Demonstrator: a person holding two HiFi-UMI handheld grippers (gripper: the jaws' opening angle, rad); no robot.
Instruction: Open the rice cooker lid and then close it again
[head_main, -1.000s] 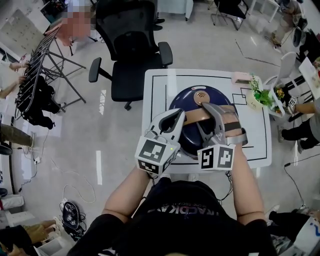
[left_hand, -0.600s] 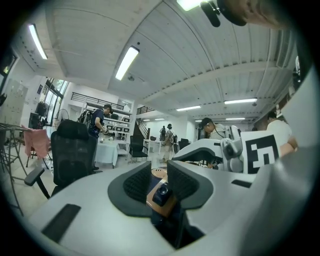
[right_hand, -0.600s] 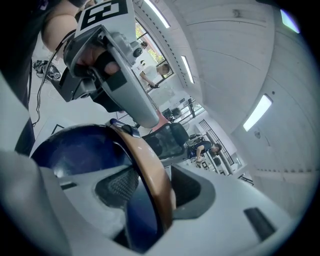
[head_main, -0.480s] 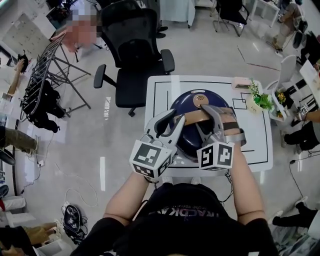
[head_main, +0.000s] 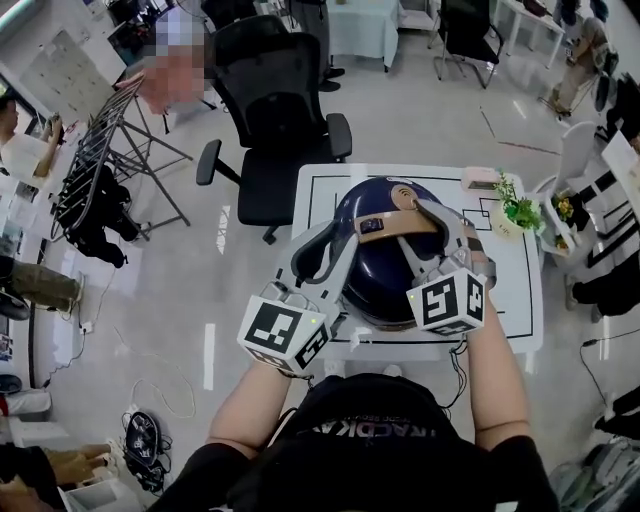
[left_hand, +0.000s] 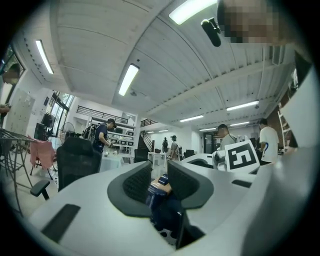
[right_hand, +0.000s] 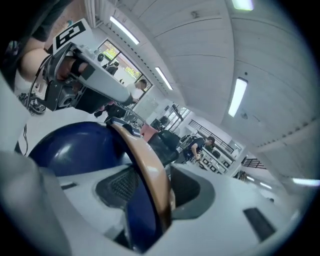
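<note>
A navy-blue rice cooker (head_main: 385, 275) with a tan handle (head_main: 400, 228) across its domed lid stands on the white table (head_main: 510, 290). My right gripper (head_main: 415, 225) is shut on the handle's right part; in the right gripper view the tan band (right_hand: 145, 165) runs between its pads, with the blue dome (right_hand: 75, 147) to the left. My left gripper (head_main: 350, 238) is at the handle's left end. Its jaws have just been opening, and the blue and tan end piece (left_hand: 161, 186) now sits gripped between its pads.
A black office chair (head_main: 275, 110) stands beyond the table. A small potted plant (head_main: 518, 210) and a pink box (head_main: 480, 178) sit at the table's far right. A drying rack (head_main: 100, 150) with clothes is at the left. People stand around the room.
Both grippers have risen. The blue dome and its handle have come up with them and look larger in the head view. The left marker cube has shifted left.
</note>
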